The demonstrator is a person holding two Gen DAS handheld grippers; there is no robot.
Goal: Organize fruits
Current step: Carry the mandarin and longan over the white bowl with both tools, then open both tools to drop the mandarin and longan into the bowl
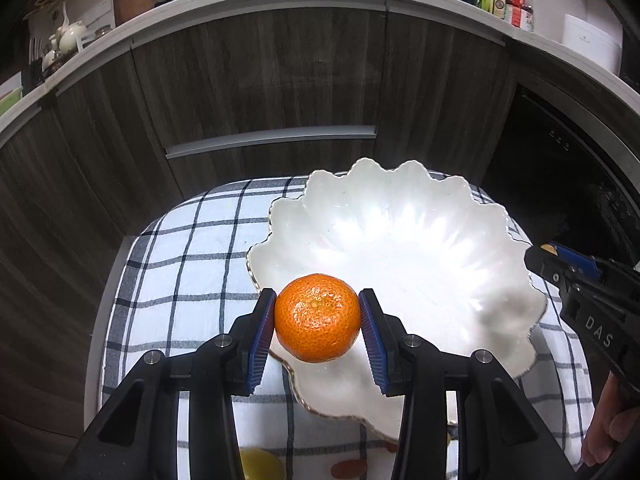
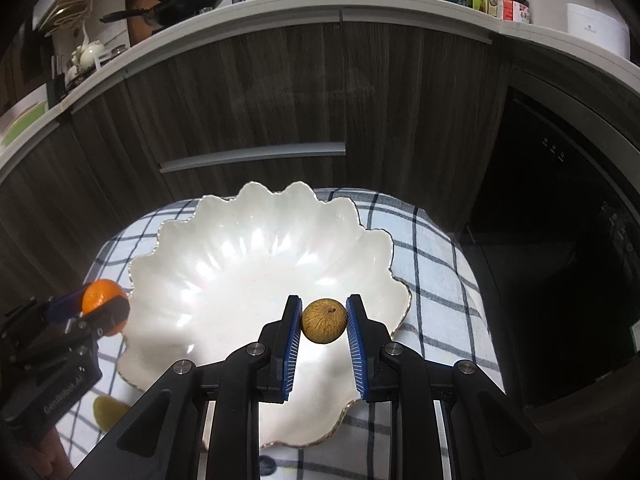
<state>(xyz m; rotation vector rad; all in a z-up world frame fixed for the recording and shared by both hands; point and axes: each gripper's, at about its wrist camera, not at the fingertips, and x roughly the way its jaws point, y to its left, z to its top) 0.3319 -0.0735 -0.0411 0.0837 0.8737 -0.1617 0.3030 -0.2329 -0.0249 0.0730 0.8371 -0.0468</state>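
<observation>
- White letters reading "DAS" run along the black body of the right gripper [image 1: 560, 258], seen at the edge of the left wrist view.
- "GenRobot.AI" is printed in white on the black housing of the left gripper [image 2: 86, 314], seen in the right wrist view.

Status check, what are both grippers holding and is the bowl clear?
Left gripper shut on mandarin, at bowl rim. Right gripper shut on small brown fruit, over bowl. Bowl empty, nothing blocking.

Two black plastic two-finger grippers, left [image 1: 318, 320] and right [image 2: 323, 322], with ribbed blue pads [image 1: 262, 336], silver screws [image 1: 410, 340] and white "DAS" lettering [image 1: 598, 330].
</observation>
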